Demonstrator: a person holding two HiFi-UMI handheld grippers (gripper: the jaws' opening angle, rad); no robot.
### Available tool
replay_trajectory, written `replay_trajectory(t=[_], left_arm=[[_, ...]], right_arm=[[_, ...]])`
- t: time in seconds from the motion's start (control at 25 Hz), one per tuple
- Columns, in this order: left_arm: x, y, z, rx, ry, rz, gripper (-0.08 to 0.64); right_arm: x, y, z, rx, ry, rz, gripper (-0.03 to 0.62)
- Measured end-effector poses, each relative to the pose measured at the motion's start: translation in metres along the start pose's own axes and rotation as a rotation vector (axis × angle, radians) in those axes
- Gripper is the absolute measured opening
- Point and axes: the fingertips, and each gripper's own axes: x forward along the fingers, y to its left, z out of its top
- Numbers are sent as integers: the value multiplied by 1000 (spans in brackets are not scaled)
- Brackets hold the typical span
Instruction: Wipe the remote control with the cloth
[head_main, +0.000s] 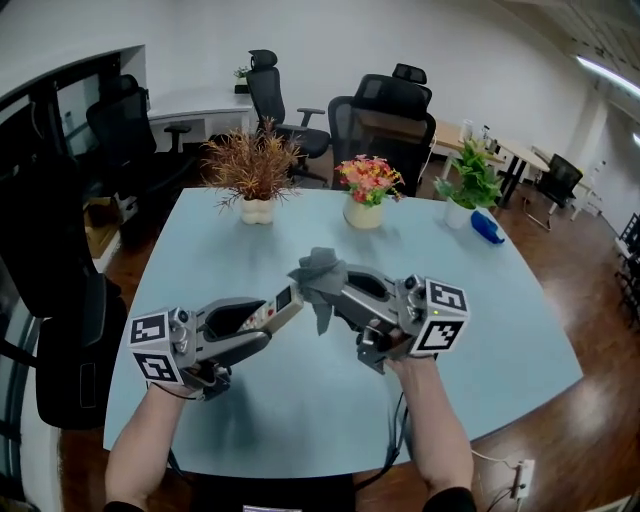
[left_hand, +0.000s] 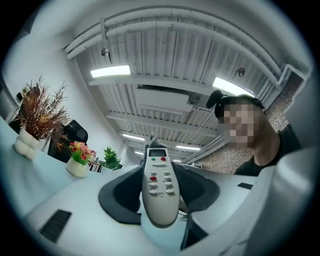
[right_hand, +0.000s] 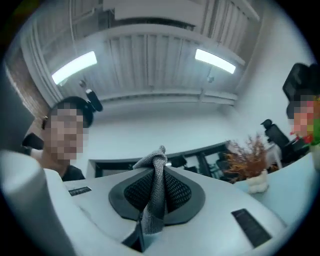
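Observation:
Both grippers are held up above the pale blue table (head_main: 520, 330) and point at each other. My left gripper (head_main: 285, 305) is shut on a white remote control (head_main: 274, 309), whose small screen and red and green buttons (left_hand: 160, 176) show in the left gripper view. My right gripper (head_main: 325, 285) is shut on a grey cloth (head_main: 322, 276), which bunches at the fingertips and hangs down a little. In the right gripper view the cloth (right_hand: 155, 197) runs as a knitted strip between the pads. The cloth meets the far end of the remote.
At the table's far side stand a dried brown plant (head_main: 252, 172), a pot of pink flowers (head_main: 366, 190), a green plant (head_main: 468, 185) and a blue object (head_main: 487, 228). Black office chairs (head_main: 385, 125) stand behind. A power strip (head_main: 520, 478) lies on the wood floor.

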Motion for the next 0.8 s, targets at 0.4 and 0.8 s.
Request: replay_trajectory(t=[0.4, 0.8], left_arm=[[-7, 24, -96, 449, 658, 48, 193], [-5, 77, -156, 557, 1104, -7, 224]], right_arm=[[-10, -74, -87, -300, 513, -452, 26], [-55, -115, -187, -533, 1069, -531, 26]])
